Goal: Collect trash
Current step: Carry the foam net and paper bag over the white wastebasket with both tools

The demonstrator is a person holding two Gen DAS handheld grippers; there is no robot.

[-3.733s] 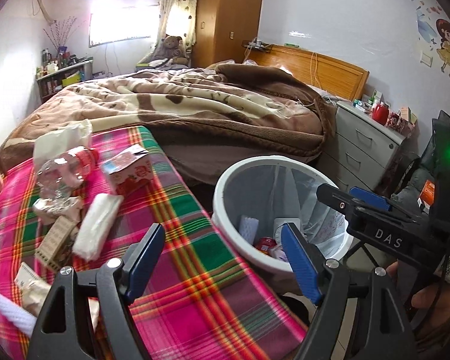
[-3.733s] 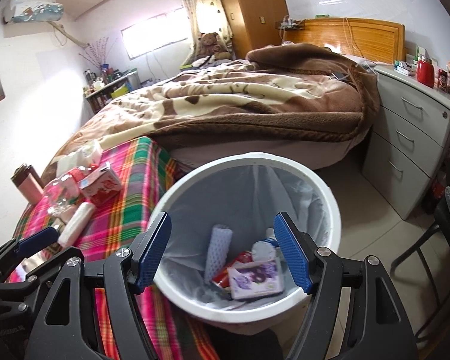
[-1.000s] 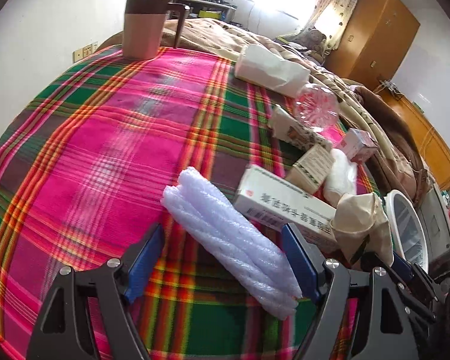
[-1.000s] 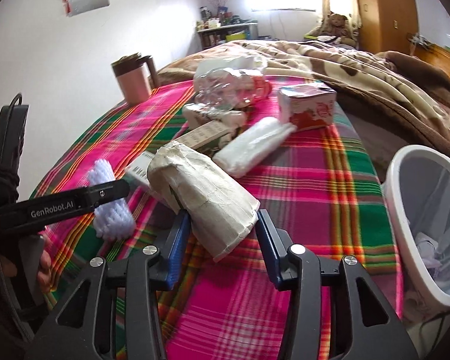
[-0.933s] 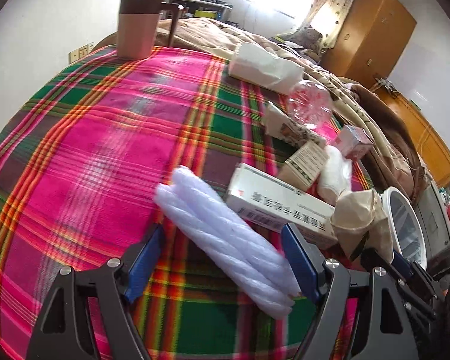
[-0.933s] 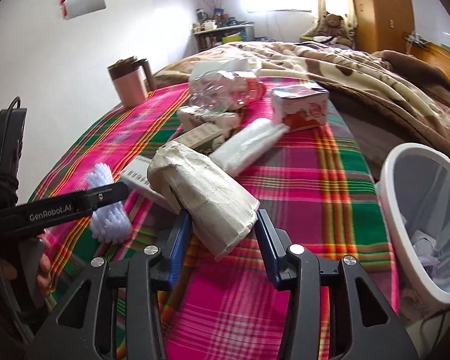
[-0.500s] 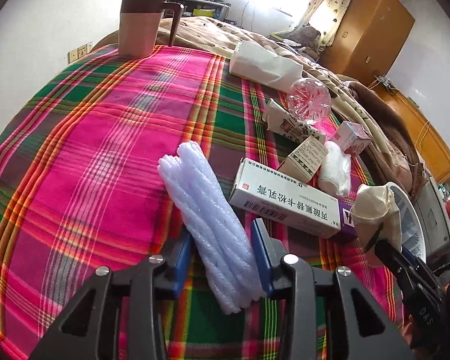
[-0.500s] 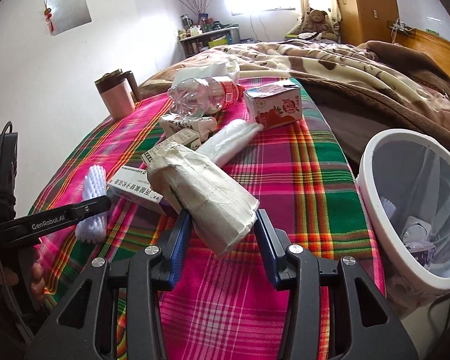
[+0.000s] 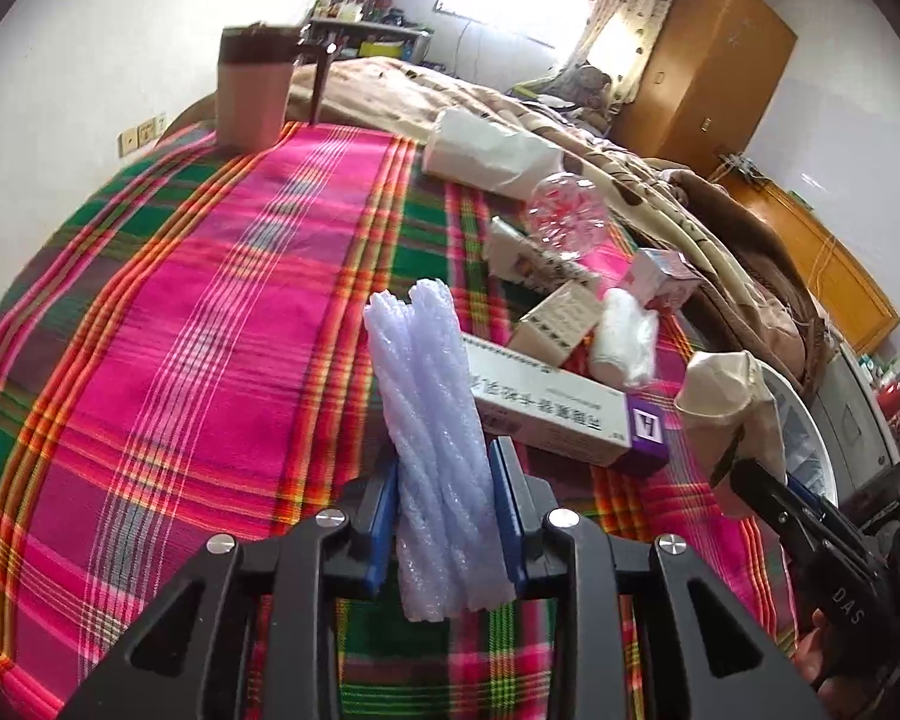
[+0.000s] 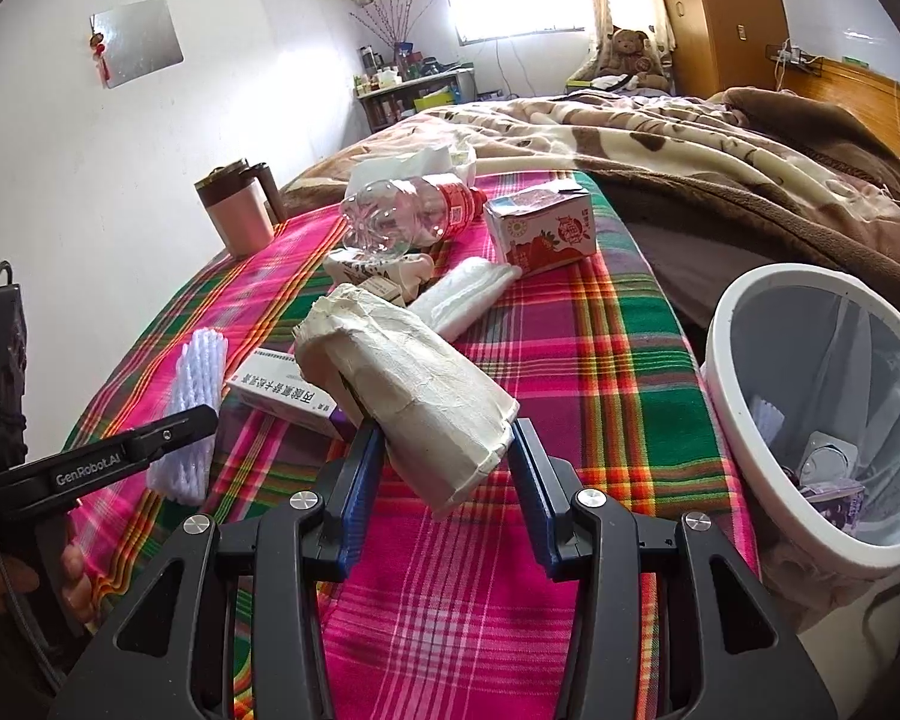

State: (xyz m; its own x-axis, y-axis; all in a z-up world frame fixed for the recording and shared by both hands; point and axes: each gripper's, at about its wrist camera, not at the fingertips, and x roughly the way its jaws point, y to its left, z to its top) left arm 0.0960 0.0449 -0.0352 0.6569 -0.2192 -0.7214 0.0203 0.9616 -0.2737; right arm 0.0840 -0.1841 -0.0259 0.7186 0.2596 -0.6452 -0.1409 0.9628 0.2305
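Note:
My left gripper [image 9: 444, 516] is shut on a white foam net sleeve [image 9: 429, 414], held over the plaid tablecloth [image 9: 198, 324]; the sleeve also shows in the right wrist view [image 10: 195, 402]. My right gripper [image 10: 447, 480] is shut on a crumpled beige paper wrapper [image 10: 402, 384], lifted above the cloth; it also shows in the left wrist view [image 9: 729, 402]. The white trash bin [image 10: 744, 420] with a plastic liner stands off the table's right edge and holds several pieces of trash.
On the cloth lie a long medicine box [image 9: 546, 408], a small carton [image 9: 558, 318], a tissue pack [image 10: 462, 294], a clear bottle [image 10: 402, 216], a strawberry milk carton [image 10: 540, 228] and a pink mug [image 10: 237, 216]. A bed [image 10: 660, 132] lies beyond.
My left gripper closed on the foam sleeve and turned it upright between the jaws. My right gripper kept hold of the paper wrapper and drew back, bringing the bin further into view.

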